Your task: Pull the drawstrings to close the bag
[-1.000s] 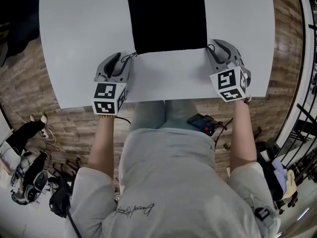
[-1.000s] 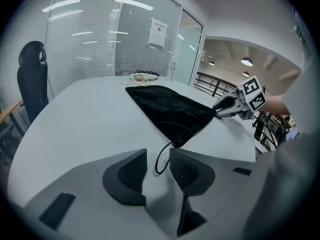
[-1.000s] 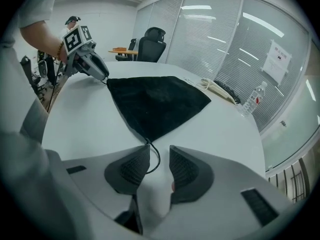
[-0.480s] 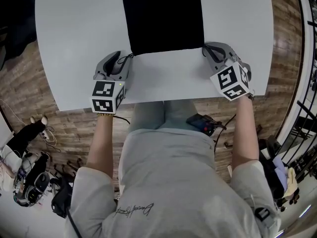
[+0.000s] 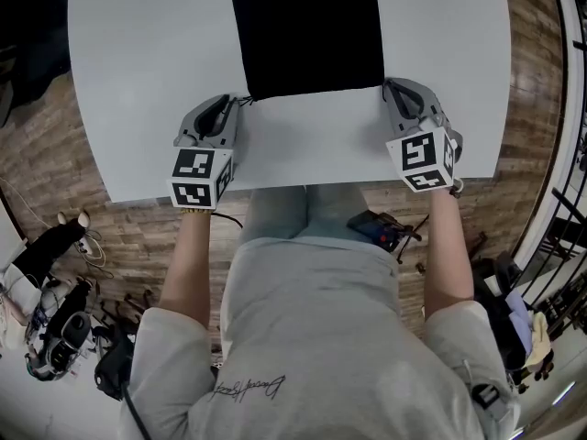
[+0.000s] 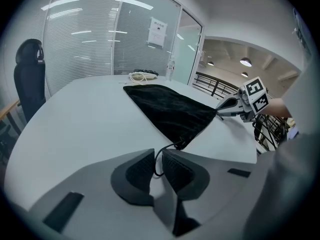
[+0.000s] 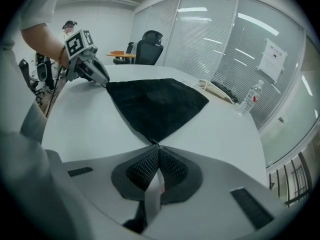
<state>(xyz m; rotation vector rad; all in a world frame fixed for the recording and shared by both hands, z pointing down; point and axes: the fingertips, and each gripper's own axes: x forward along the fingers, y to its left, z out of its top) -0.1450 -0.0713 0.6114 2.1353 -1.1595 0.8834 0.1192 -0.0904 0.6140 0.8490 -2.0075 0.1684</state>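
Observation:
A black drawstring bag (image 5: 307, 30) lies flat on the white table (image 5: 147, 62), its mouth edge nearest me. At its left corner, my left gripper (image 5: 237, 108) (image 6: 158, 151) has just been closing. Its jaws stand a narrow gap apart, and the left drawstring loop (image 6: 156, 165) hangs loose between the pads. My right gripper (image 5: 390, 88) (image 7: 157, 148) sits at the bag's right corner (image 7: 152, 143). Its pads meet, pinching the right drawstring, which is hidden inside them. Across the bag (image 6: 172, 109) (image 7: 155, 104), each gripper view shows the other gripper.
The table's near edge runs just behind both grippers. A coiled cable (image 6: 142, 76) and a water bottle (image 7: 248, 100) stand on the far side of the table. A black office chair (image 6: 27, 74) is beside it. Glass partitions enclose the room.
My right gripper's jaws have closed at the bag's right corner, and the string loop seen beside them earlier no longer shows. Both hands have stayed where they were.

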